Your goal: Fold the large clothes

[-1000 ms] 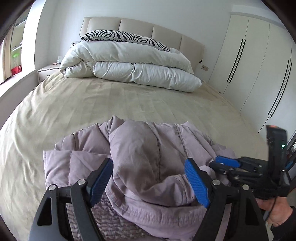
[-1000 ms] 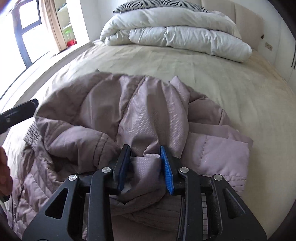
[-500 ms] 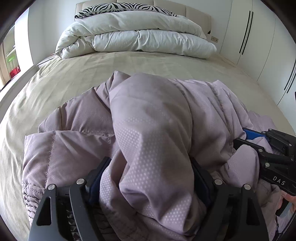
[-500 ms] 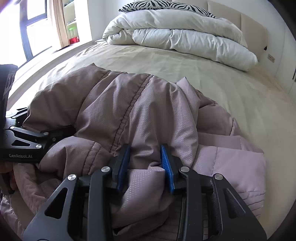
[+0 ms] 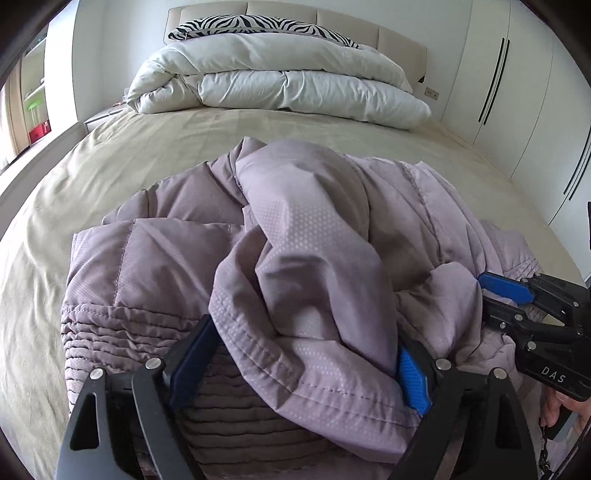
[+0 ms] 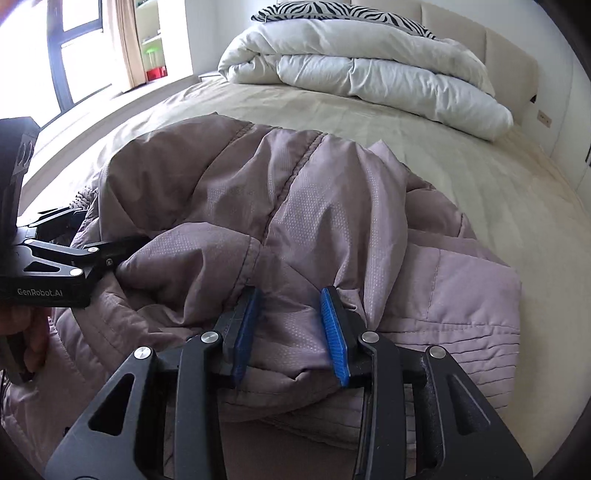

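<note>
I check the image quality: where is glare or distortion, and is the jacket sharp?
Right wrist view: the window is overexposed, the jacket sharp. Left wrist view: even light, fisheye bends the wardrobe and the bed edges; corners are dark.

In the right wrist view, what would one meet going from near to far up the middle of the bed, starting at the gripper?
Right gripper, shut on a fold → mauve padded jacket → bare beige bed sheet → folded white duvet → zebra-print pillow.
</note>
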`<state>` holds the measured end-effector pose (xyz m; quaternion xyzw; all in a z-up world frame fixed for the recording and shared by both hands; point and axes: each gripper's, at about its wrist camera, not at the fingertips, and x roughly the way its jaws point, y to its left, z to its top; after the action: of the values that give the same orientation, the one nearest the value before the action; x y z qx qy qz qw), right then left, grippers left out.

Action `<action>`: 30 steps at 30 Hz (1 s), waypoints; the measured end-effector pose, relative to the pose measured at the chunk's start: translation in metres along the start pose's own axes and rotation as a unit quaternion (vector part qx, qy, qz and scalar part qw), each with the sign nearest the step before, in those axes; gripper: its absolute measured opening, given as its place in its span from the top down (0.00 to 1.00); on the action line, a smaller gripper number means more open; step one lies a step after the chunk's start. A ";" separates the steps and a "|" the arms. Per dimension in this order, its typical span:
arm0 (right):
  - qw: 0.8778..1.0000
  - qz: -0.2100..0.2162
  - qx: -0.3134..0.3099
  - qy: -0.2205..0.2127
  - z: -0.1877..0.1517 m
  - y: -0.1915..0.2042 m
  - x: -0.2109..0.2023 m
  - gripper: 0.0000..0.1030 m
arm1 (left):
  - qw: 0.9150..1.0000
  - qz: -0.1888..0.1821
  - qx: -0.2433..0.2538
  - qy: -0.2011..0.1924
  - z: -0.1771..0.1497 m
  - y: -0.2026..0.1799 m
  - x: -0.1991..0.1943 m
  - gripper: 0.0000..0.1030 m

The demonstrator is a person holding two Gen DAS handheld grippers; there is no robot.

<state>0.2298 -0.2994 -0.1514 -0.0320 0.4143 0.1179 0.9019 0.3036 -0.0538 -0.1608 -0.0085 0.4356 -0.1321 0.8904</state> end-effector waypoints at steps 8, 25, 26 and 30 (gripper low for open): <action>0.994 0.029 0.057 -0.093 -0.016 0.001 -0.106 0.20 | 0.997 -0.044 -0.036 -0.051 -0.020 0.022 -0.094 0.08; 0.982 0.092 0.160 -0.040 -0.245 -0.020 -0.302 0.18 | 0.985 -0.102 -0.134 0.036 -0.242 0.112 -0.281 0.01; 0.980 0.097 0.172 -0.035 -0.259 -0.023 -0.310 0.18 | 0.983 -0.107 -0.141 0.046 -0.255 0.113 -0.285 0.01; 0.971 0.104 0.213 -0.007 -0.309 -0.037 -0.329 0.18 | 0.973 -0.122 -0.168 0.099 -0.303 0.111 -0.288 0.01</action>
<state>-0.1968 -0.4444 -0.1072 0.2049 0.4247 0.1203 0.8736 -0.0755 0.1534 -0.1404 -0.1977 0.5334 -0.1647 0.8058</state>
